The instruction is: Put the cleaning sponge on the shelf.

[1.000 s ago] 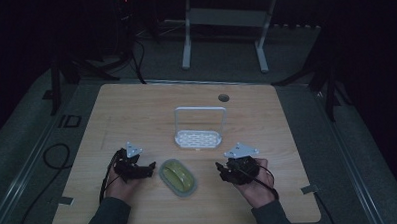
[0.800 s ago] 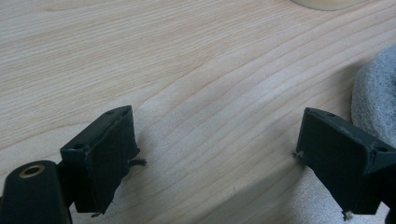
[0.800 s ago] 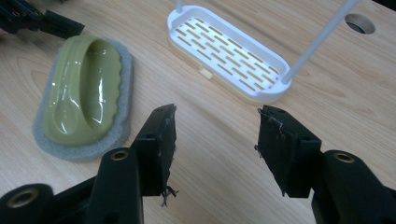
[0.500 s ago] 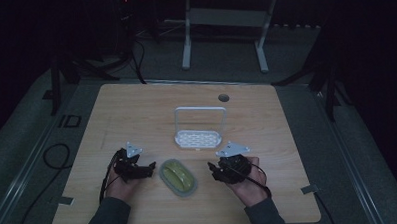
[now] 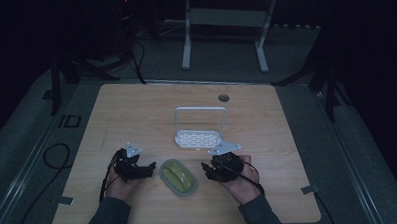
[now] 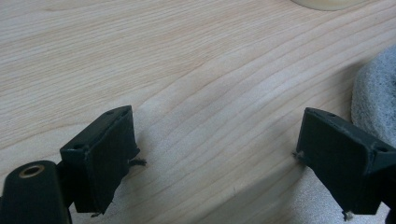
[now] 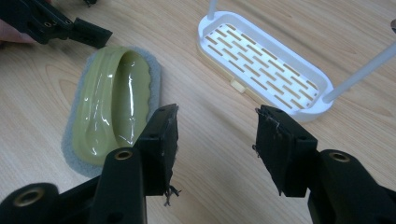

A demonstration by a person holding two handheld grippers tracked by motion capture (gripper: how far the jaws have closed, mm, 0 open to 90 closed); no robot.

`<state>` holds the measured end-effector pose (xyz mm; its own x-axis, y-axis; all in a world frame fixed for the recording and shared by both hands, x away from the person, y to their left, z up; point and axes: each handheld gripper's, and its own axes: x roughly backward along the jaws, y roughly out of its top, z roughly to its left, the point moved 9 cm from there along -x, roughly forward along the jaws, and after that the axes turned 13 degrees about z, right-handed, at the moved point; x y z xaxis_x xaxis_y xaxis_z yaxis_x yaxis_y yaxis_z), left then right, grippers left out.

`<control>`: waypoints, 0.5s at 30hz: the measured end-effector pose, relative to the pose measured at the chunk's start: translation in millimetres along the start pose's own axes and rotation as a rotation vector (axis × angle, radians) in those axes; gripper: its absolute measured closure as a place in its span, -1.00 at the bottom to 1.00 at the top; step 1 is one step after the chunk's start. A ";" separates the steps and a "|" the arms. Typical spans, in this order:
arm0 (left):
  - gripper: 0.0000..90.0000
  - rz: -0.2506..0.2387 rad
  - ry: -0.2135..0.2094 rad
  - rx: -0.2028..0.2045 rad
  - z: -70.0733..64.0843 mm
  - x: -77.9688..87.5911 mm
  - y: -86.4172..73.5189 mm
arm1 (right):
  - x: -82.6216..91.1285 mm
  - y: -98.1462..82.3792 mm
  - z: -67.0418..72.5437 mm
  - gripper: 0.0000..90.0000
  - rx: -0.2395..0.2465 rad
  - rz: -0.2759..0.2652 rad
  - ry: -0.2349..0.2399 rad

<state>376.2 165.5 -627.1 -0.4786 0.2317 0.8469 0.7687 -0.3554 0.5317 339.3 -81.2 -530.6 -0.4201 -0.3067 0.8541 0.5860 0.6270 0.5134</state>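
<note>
1. High view: a pale wooden table [image 5: 136, 114] carries a flat oval scrubber with an olive-green glossy plastic grip on a grey pad [image 5: 178, 177], which lies near the front edge between the two hands. The left tongs [image 5: 149, 168] point at the scrubber's left end and sit just beside it; the right tongs [image 5: 206, 169] point at its right side, a little apart. Behind the scrubber stands a white slotted plastic tray with a tall white wire loop handle [image 5: 198, 139], near the right hand. A dark round hole [image 5: 223, 97] sits farther back in the tabletop.

2. Left gripper view: the left tongs [image 6: 215, 154] are spread wide with bare wood grain between them — nothing pinched. The grey pad of the scrubber [image 6: 373, 98] shows at the right edge, just beyond the right-hand jaw.

3. Right gripper view: the right tongs [image 7: 215, 140] have just been closing a little, yet they stand apart with bare table between them. The scrubber [image 7: 114, 105] lies ahead to the left, the white tray [image 7: 266, 60] ahead to the right — and the left tongs [image 7: 100, 36] sit at the scrubber's far end.
</note>
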 end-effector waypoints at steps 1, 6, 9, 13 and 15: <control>-0.74 0.000 0.000 0.000 0.0 0.0 0.0 | -1.0 1.1 1.0 0.07 0.000 0.004 0.004; -0.74 0.000 0.000 0.000 0.0 0.0 0.0 | -2.0 6.1 4.1 0.08 0.008 0.005 0.013; -0.74 0.000 0.000 0.000 0.0 0.0 0.0 | -2.2 9.3 6.4 0.09 0.013 0.008 0.018; -0.74 0.000 0.000 0.000 0.0 0.0 0.0 | -2.6 13.4 10.2 0.10 0.021 0.012 0.027; -0.74 0.000 0.000 0.000 0.0 0.0 0.0 | -3.4 15.1 12.0 0.11 0.027 0.016 0.031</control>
<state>376.2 165.5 -627.1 -0.4789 0.2317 0.8467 0.7686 -0.3554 0.5319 341.3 -62.2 -526.8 -0.3889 -0.3179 0.8647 0.5732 0.6513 0.4972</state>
